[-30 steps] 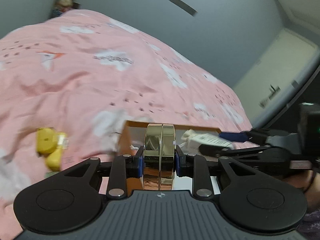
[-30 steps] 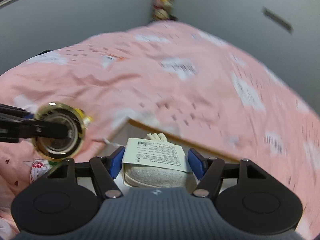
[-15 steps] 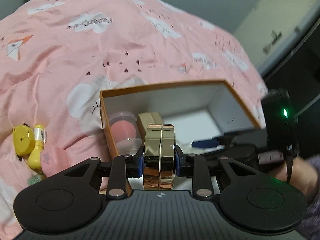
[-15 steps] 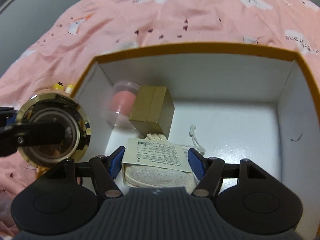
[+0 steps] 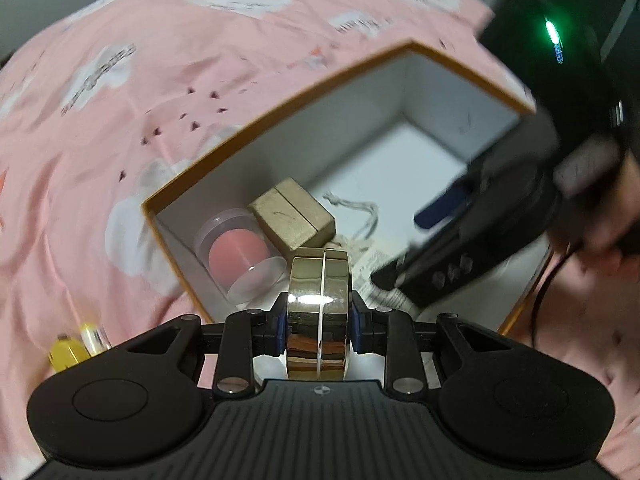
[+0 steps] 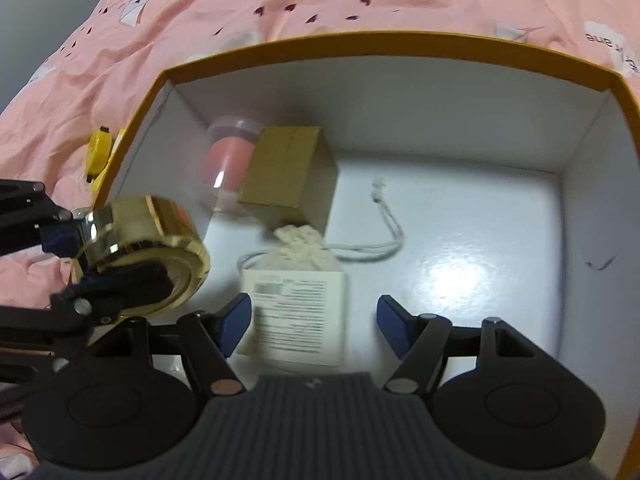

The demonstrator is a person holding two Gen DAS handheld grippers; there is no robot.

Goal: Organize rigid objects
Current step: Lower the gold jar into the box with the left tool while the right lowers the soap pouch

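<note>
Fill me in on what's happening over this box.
A person is packing small items into an orange-rimmed box on a pink bedspread. The left tool is clamped on a round gold tin at the box's near-left corner. The right tool is open around a drawstring pouch lying on the box floor. A tan cube box and a pink-filled clear jar are already inside.

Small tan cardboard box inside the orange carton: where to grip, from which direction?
Come from above and pinch the tan box across its two long flat sides. The clear jar crowds its left face and the drawstring pouch sits against its near end, so a side approach looks blocked inside the carton.
</note>
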